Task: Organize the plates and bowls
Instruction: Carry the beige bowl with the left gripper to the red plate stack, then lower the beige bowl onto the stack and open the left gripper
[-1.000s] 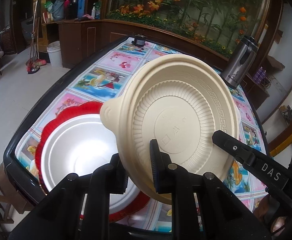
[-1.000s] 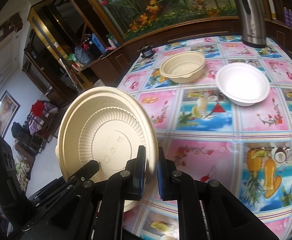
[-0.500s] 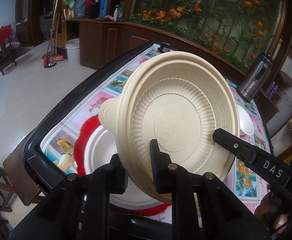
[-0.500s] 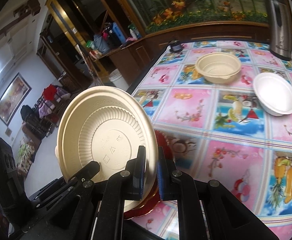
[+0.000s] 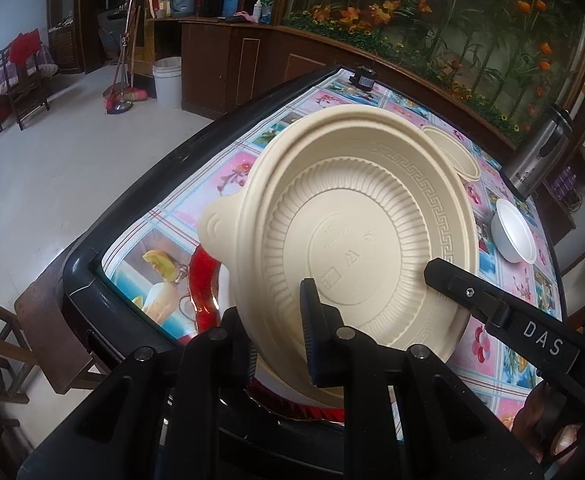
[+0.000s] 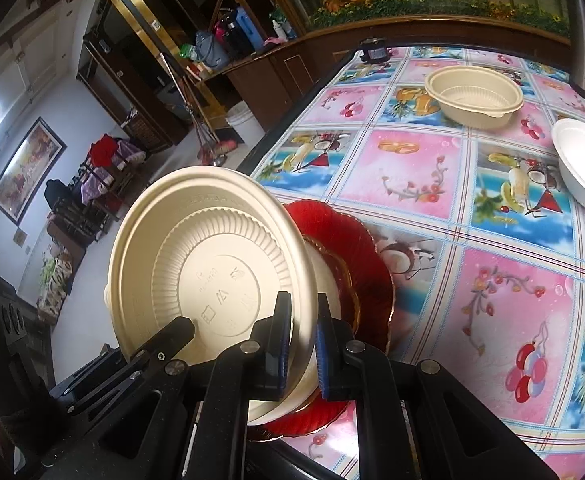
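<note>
Both grippers are shut on the rim of one cream bowl (image 5: 356, 232), tilted on edge with its ribbed underside toward the left camera; the right wrist view shows its inside (image 6: 212, 276). My left gripper (image 5: 276, 328) pinches the near rim. My right gripper (image 6: 300, 344) pinches the opposite rim. The bowl hangs above a red plate (image 6: 344, 248) that carries a white bowl (image 6: 324, 276), mostly hidden, near the table's corner. A second cream bowl (image 6: 474, 96) and a small white bowl (image 6: 584, 160) sit farther along the table.
The table has a fruit-patterned cloth (image 6: 452, 200) and a black raised edge (image 5: 132, 208). A steel flask (image 5: 536, 156) stands at the far right and a small dark jar (image 5: 362, 78) at the far corner. Floor and chairs lie to the left.
Both grippers and the cream bowl have pulled back toward the table's near corner and tilted. The red plate with the white bowl is now largely hidden behind the held bowl.
</note>
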`<state>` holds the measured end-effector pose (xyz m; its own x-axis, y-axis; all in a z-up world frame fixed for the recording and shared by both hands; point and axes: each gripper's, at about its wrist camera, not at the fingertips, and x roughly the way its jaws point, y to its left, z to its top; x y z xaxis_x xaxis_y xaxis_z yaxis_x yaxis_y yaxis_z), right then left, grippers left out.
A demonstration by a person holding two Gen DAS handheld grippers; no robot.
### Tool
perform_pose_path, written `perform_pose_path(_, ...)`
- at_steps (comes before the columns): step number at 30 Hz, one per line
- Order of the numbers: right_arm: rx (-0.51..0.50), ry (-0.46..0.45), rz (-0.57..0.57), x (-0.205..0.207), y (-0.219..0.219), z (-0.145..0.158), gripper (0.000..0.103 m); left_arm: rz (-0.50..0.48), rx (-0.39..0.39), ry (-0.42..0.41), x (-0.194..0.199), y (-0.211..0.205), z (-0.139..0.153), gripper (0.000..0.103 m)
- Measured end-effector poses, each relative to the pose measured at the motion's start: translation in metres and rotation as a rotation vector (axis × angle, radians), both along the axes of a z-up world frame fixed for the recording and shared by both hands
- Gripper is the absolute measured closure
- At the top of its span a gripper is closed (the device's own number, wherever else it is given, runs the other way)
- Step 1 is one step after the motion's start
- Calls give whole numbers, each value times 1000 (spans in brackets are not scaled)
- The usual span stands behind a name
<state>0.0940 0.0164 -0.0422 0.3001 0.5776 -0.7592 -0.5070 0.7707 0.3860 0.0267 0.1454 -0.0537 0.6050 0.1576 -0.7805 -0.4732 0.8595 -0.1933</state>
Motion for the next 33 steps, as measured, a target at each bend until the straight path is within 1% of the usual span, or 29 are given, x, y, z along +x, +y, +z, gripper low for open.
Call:
perform_pose_path(15, -47, 20, 21, -1, 11, -10, 92, -1, -26, 21, -6, 10, -12, 86)
perform_pose_path(27, -68, 31, 32, -1, 18, -14, 92, 0, -45, 25, -8, 15, -15, 87)
perform_pose_path(33, -68, 39, 30, 0, 18, -16, 91, 2, -43, 26, -8, 16, -15, 87)
